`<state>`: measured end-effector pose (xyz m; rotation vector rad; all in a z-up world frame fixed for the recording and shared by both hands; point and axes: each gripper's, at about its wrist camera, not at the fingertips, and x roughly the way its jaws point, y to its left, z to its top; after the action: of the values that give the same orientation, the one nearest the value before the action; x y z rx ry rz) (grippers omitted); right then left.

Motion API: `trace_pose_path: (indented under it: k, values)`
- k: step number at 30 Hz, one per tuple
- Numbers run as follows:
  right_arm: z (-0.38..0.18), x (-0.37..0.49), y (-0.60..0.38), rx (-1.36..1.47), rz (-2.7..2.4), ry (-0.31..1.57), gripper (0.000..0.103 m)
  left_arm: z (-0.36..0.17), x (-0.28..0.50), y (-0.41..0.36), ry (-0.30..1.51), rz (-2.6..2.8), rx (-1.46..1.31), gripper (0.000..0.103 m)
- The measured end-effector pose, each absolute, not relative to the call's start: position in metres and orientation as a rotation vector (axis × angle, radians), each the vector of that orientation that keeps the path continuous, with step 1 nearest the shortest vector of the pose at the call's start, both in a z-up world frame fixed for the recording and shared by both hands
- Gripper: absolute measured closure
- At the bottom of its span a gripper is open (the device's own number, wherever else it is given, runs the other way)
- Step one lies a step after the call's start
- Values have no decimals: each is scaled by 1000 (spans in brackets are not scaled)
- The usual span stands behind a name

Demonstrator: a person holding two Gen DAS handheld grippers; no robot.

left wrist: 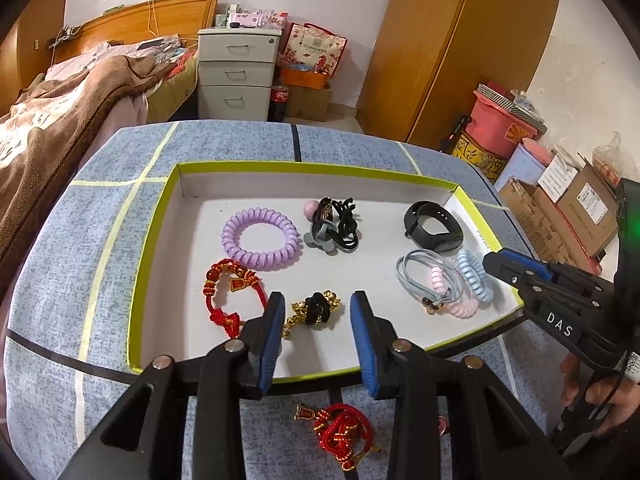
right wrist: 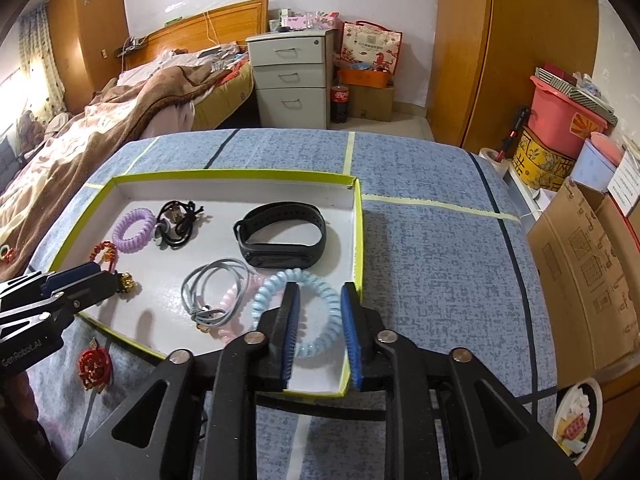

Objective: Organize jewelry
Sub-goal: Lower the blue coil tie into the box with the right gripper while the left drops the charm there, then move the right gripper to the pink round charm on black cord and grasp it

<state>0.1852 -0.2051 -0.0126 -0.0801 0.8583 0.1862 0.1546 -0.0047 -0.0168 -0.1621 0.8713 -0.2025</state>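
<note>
We read "DAS" on the right tongs [left wrist: 502, 266] and "GenRobot.AI" on the left tongs [right wrist: 86, 276]. Both stand partly open, gripping nothing. In the green-rimmed tray [right wrist: 358, 236], the blue coil band [right wrist: 316, 320] lies flat between the right pads by the right edge; the gold-and-black tie [left wrist: 316, 309] sits between the left pads, near the front edge.

The tray [left wrist: 160, 216] is crowded along its back and right edges. Bare floor lies near its front edge and back left corner. Its low wall stands all around. The table [right wrist: 440, 260] right of it is bare.
</note>
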Motion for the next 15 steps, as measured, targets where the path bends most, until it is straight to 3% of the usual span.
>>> trace_pose_path:
  k: [3, 15]
  values:
    - [-10, 180, -203, -85, 191, 845, 72, -12, 151, -4, 856, -203, -152, 61]
    - [4, 151, -212, -30, 178, 801, 70, 9, 121, -2, 798, -212, -121, 54]
